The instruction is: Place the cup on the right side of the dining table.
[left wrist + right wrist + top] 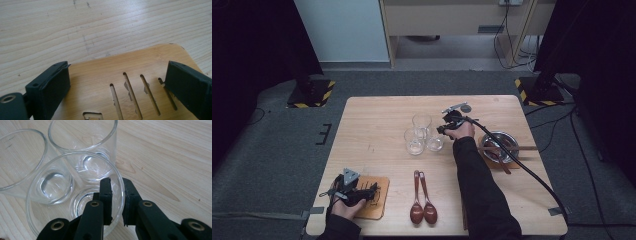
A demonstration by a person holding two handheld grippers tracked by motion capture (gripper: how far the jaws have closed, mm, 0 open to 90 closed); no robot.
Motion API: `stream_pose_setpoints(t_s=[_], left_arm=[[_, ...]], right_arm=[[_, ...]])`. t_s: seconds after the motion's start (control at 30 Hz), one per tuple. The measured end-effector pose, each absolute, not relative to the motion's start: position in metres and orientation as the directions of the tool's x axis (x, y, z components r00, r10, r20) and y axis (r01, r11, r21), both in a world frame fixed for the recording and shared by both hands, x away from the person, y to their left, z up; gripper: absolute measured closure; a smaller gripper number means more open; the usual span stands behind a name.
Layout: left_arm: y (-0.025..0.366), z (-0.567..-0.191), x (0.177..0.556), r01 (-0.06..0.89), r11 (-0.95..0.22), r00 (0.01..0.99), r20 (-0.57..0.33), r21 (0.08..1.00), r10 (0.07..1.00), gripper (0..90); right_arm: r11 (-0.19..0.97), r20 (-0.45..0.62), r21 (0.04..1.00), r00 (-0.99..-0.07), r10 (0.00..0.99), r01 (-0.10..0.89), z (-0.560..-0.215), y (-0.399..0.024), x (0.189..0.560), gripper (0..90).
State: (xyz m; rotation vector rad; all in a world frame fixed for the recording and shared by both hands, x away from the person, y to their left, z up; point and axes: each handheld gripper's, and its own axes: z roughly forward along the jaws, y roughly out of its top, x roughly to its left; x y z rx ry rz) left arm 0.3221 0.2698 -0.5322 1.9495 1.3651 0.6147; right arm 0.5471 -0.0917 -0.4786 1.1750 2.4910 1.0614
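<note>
Up close — right claw (117,202) pinches glass (75,202) rim.

No writing to read anywhere here: no label, no brand, no number on the table (377,115), on the glasses (422,134) or on the slotted wooden board (140,75) at the table's near left corner. The one sign-like marking is the yellow-and-black hazard striping (328,93) on the two black stand bases on the floor, just beyond the table's far left corner and beyond its far right corner (526,89); it carries no words. Some black marks (325,134) sit on the carpet off the table's left edge, too small to make out.
</note>
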Motion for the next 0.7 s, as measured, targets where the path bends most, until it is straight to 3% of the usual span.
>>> stream_pose_setpoints(t_s=[0.7], left_arm=[[0.27, -0.532, 0.322, 0.624, -0.229, 0.342, 0.003, 0.747, 0.94, 5.1]], right_arm=[[0.407, 0.137, 0.691, -0.662, 0.737, 0.597, -0.459, -0.109, 0.535, 81.9]])
